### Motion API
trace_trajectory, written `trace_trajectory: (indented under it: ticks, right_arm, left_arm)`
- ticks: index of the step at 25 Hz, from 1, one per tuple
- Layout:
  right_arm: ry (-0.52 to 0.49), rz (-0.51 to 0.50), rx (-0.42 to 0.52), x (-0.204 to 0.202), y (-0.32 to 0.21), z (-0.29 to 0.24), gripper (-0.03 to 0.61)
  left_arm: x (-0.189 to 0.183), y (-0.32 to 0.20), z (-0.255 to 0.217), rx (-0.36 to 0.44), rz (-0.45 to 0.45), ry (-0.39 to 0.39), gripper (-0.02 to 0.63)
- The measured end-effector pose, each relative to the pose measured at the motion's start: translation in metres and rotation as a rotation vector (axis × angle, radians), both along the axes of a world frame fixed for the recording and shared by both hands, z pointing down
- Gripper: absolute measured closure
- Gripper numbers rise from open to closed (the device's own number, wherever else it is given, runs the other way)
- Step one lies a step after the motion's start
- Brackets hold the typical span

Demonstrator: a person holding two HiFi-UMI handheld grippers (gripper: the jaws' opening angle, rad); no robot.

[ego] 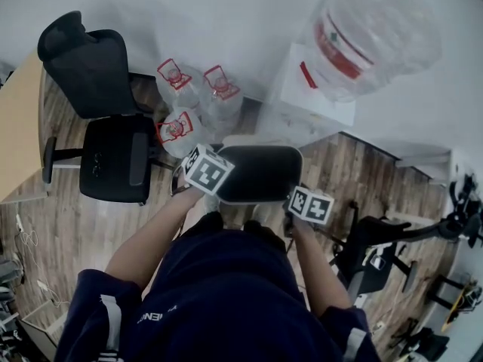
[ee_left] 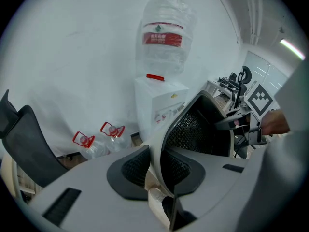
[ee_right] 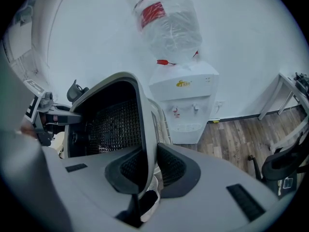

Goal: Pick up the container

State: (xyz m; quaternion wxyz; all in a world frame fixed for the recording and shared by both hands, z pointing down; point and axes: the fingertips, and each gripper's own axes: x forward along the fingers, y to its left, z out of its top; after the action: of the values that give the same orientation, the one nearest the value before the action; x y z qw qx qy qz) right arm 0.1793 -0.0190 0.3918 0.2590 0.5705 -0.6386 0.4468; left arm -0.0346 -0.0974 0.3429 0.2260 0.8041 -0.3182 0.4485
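Wood floor [ego: 68, 225] takes up most of the head view, and nothing on it is touching the container, so that's my main clue. A water dispenser [ego: 317, 89] stands by the wall with a big bottle [ego: 373, 32] on top, a black office chair [ego: 106, 119] is off to the left, and a few empty jugs with red handles [ego: 196, 100] sit between them.

The container [ego: 260, 173] is a black tub with a pale rim and a gridded inside. It's up in front of the person's body, between the two arms, with its open side turned sideways and not up.

Left gripper [ee_left: 155, 166] is clamped on the tub's wall at the left end, with one dark pad on each side of it. Right gripper [ee_right: 147, 170] does the same at the right end, and its pads press the wall from both sides.

So I'd say the pick-up is basically done: two firm grips, and the tub looks well clear of the floor. All that's left is holding it steady, as far as I can judge. The tilt could matter if anything were inside, but I can't see any contents.
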Motion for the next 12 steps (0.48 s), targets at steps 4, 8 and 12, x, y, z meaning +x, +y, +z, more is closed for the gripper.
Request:
trace_trajectory:
  ticks: [4,8,12]
  right_arm:
    - [0.008,0.0,0.002,0.003,-0.003,0.001,0.517]
    - [0.005,-0.003,0.0,0.004,-0.007,0.008,0.518]
    - [0.0,-0.005,-0.007,0.005,-0.01,0.013,0.52]
  left_arm:
    - [0.005,-0.006,-0.002,0.022,0.004,0.013,0.526]
    - [0.007,-0.01,0.001,0.023,0.002,0.013,0.523]
    - [0.008,-0.01,0.008,0.001,-0.002,0.008,0.522]
